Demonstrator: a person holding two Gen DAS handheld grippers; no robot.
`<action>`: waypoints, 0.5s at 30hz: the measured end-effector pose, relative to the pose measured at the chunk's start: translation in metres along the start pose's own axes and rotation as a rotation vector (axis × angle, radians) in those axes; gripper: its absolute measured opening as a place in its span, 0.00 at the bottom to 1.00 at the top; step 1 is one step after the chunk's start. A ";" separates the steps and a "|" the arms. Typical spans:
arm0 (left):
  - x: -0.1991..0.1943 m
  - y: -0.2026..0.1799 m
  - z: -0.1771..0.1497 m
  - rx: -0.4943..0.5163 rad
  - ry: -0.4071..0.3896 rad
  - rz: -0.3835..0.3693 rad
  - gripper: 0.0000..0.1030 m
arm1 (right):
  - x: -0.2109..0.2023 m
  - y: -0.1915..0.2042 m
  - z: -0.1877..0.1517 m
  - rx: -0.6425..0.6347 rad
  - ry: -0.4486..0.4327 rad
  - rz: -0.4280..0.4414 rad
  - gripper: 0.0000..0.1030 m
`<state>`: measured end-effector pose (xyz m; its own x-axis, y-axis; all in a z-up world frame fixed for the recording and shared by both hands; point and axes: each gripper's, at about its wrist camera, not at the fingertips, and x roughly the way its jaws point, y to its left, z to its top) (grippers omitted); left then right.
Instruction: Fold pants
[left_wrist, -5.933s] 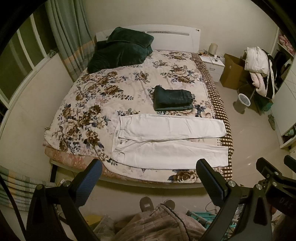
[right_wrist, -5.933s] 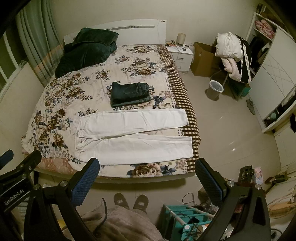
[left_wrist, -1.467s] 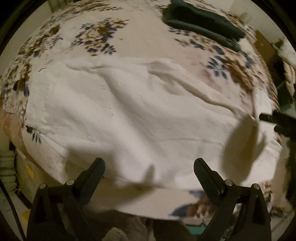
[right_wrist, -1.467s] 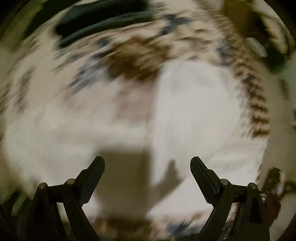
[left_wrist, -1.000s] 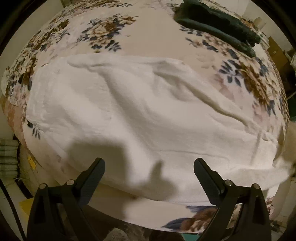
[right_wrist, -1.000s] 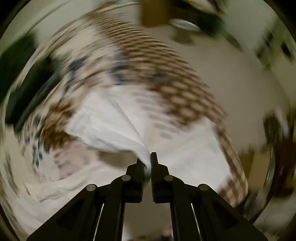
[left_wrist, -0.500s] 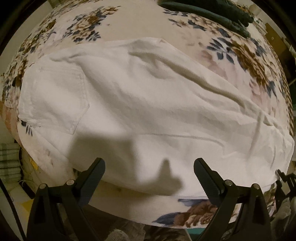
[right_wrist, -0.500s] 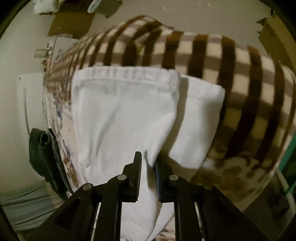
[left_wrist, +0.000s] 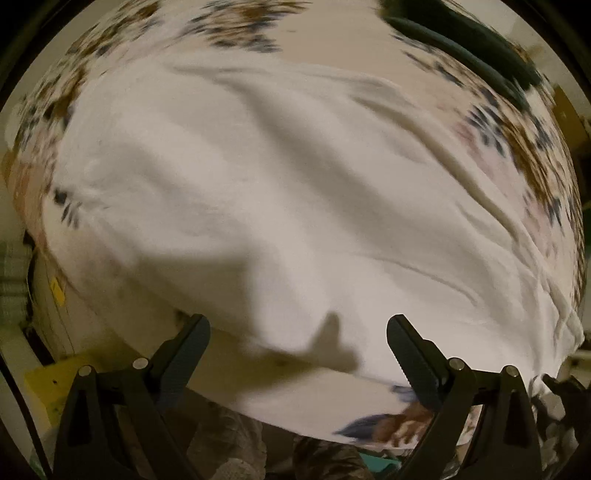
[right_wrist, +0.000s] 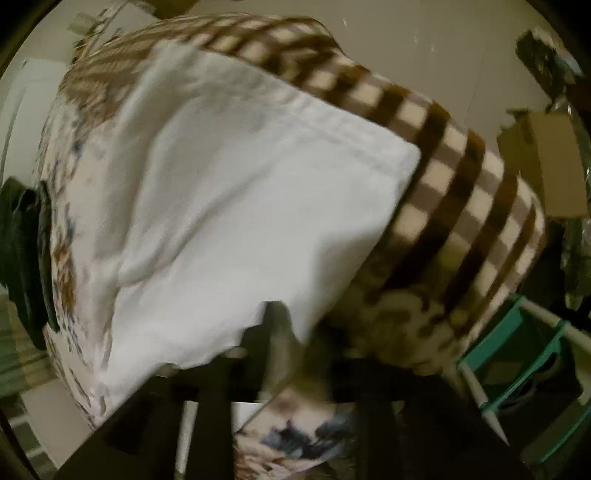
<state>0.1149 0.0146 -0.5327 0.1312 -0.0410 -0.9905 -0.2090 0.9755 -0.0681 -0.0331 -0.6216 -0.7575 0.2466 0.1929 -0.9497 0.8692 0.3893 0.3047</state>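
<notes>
2 white pant legs (left_wrist: 295, 192) stacked, bedspread (left_wrist: 332, 44) beneath.

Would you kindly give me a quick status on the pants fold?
Left hand-held gripper open above white pants. Right one too blurred to tell. Pants lie leg over leg on floral bedspread. Nothing in the way.

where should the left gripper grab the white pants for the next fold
Probably the near edge of the white pants, where the cloth drapes over the side of the bed just ahead of the open left gripper. Come in low from the person's side, one finger under and one over. The edge hangs free there, while farther in it lies flat on the floral blanket.
</notes>
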 end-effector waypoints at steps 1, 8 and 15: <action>-0.003 0.021 0.002 -0.035 -0.001 -0.005 0.95 | -0.007 0.005 -0.011 -0.006 -0.002 0.012 0.58; -0.020 0.159 0.039 -0.230 -0.047 0.011 0.95 | 0.029 0.108 -0.137 -0.125 0.247 0.109 0.58; 0.014 0.252 0.090 -0.378 -0.015 -0.071 0.95 | 0.095 0.152 -0.234 -0.036 0.337 0.131 0.58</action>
<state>0.1516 0.2797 -0.5527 0.1715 -0.0994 -0.9802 -0.5414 0.8217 -0.1781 0.0218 -0.3332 -0.7850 0.1944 0.5267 -0.8275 0.8226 0.3720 0.4300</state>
